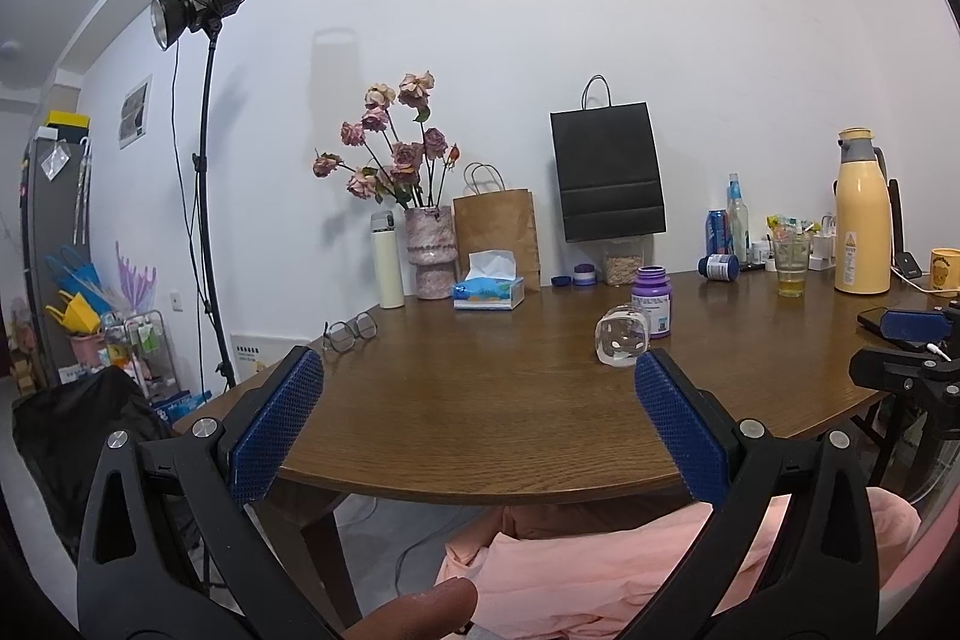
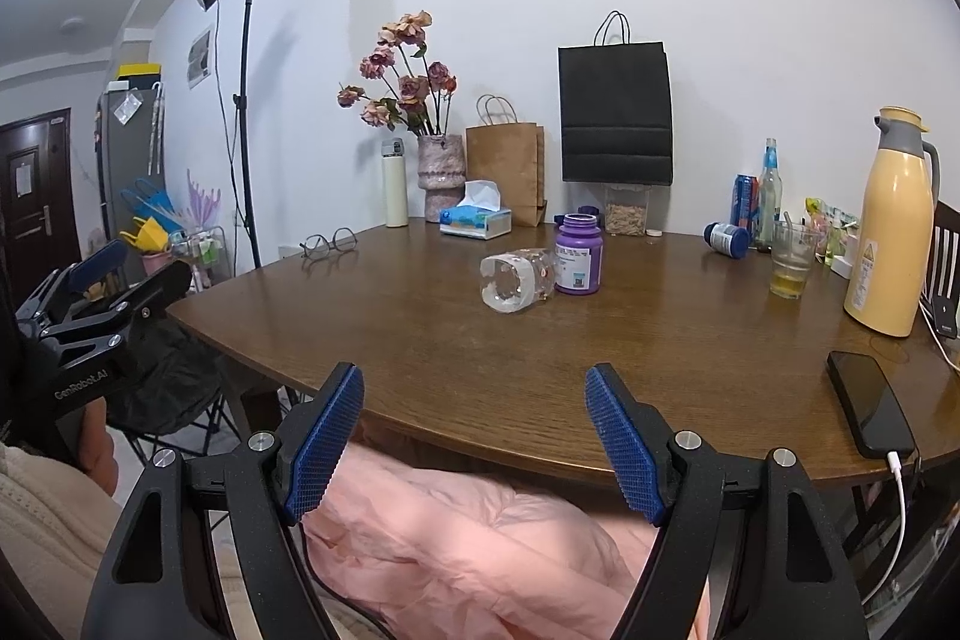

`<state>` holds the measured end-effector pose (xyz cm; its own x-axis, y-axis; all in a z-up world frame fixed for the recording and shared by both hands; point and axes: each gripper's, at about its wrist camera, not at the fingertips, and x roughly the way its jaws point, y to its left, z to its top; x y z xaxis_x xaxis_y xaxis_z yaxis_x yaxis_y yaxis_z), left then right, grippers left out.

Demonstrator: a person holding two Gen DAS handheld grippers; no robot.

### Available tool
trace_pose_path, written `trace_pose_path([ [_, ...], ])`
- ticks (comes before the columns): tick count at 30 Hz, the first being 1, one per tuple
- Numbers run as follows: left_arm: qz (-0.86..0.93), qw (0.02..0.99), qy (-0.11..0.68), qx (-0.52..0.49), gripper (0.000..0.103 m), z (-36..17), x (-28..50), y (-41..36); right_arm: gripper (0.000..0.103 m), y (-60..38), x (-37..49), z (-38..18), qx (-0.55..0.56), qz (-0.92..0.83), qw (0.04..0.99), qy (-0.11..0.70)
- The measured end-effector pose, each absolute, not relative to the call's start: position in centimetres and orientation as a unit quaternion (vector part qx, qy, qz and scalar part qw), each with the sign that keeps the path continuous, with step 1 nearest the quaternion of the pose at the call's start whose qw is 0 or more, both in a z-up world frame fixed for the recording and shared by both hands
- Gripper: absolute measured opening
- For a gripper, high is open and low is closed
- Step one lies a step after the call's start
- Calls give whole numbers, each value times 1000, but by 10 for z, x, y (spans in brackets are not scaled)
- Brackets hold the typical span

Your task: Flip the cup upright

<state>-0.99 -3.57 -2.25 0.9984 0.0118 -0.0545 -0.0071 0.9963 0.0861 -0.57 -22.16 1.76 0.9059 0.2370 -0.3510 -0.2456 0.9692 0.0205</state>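
Note:
A clear plastic cup lies on its side in the middle of the brown wooden table, mouth toward me, its base against a purple bottle. In the left wrist view the same cup lies just beyond my right-hand pad. My left gripper is open over the table's near edge, nothing between its blue pads. My right gripper is also open and empty, short of the cup at the table's front edge. The left gripper shows at the far left of the right wrist view.
A black phone on a white cable lies at the table's right front. A yellow thermos, a glass with yellow liquid, a fallen blue bottle, glasses, a tissue box, a flower vase and paper bags stand further back. Pink fabric lies below me.

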Motion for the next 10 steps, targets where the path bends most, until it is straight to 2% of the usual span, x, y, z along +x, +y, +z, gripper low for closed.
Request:
trace_pose_path([
  [10, 10, 999, 22, 43, 103, -24, -11, -38, 81, -220, -4, 15, -13, 122, 975, 186],
])
